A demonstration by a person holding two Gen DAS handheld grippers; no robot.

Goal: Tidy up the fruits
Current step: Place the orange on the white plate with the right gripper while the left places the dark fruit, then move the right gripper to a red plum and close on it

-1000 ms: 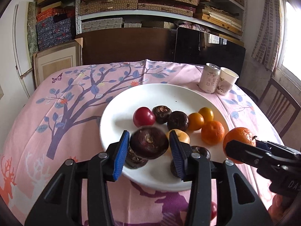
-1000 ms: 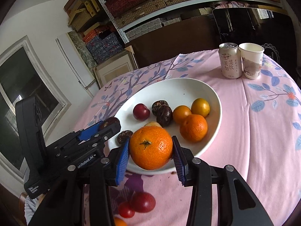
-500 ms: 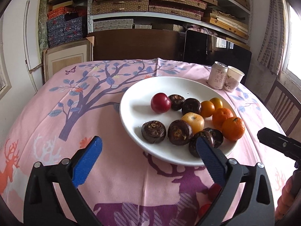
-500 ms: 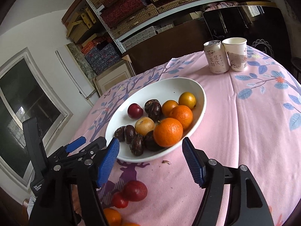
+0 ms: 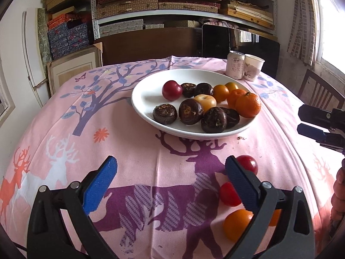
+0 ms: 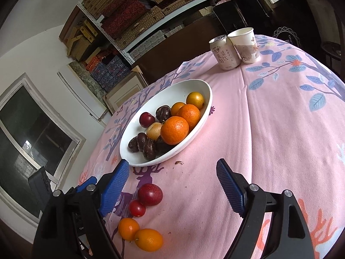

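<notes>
A white plate [image 5: 146, 95] on the pink tablecloth holds a red plum [image 5: 171, 90], several dark water chestnuts [image 5: 190, 111], small orange fruits and two mandarins [image 5: 248, 104]. My left gripper [image 5: 170, 166] hangs wide open and empty over the cloth in front of the plate. A loose plum [image 5: 248, 164], a cherry tomato [image 5: 229, 194] and an orange fruit [image 5: 237, 224] lie by its right finger. My right gripper [image 6: 172, 166] has its jaws opening with nothing between them, short of the plate [image 6: 168, 99]. The loose plum [image 6: 150, 194] sits just inside its left finger.
A drink can [image 5: 235, 67] and a paper cup [image 5: 253, 67] stand behind the plate. A wooden chair [image 5: 319, 95] is at the table's right. Stacked boxes fill the shelves behind. A person's hand [image 5: 338, 194] shows at the right edge.
The left gripper released a water chestnut and the right released a mandarin onto the plate. Both opened wide and drew back toward the near edge of the table.
</notes>
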